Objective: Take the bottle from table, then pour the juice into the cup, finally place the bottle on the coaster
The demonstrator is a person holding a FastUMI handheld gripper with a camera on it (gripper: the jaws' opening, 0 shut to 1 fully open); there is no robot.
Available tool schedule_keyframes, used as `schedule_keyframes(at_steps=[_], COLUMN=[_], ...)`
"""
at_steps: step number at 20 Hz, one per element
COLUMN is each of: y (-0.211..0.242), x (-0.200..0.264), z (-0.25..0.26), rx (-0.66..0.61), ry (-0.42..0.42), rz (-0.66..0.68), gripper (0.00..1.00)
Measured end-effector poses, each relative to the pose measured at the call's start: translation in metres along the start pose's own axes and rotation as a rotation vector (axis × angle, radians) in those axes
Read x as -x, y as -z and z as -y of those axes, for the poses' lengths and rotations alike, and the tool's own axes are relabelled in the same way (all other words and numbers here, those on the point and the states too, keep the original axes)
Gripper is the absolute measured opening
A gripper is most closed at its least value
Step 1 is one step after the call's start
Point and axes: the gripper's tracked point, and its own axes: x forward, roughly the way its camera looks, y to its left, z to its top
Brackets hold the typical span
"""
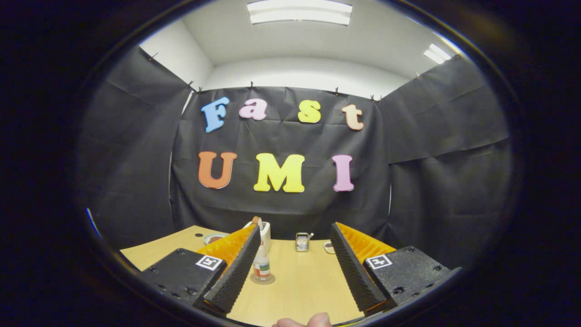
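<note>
Okay, gripper view: hand-held gripper (290, 263) is released, fingers spread wide, nothing between them. Bottle (262, 263) stands upright on the coaster (263, 278) on the bench (299, 281), just inside the left finger and partly hidden by it. White cup (265, 234) sits right behind the bottle. Reads like the final step: bottle already on the coaster. Next move, I'd guess, is backing straight off without clipping the bottle.

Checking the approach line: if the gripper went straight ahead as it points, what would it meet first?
Probably nothing near: the open gripper has bare table ahead, then a small metal holder. The bottle sits beside its left finger.
</note>
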Motion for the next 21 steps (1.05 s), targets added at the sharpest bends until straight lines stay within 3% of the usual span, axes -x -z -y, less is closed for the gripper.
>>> schedule_keyframes(at_steps=[21], y=[0.017], x=[-0.008], z=[-0.018], rx=[0.016], ry=[-0.023], rz=[-0.057], gripper=[0.99])
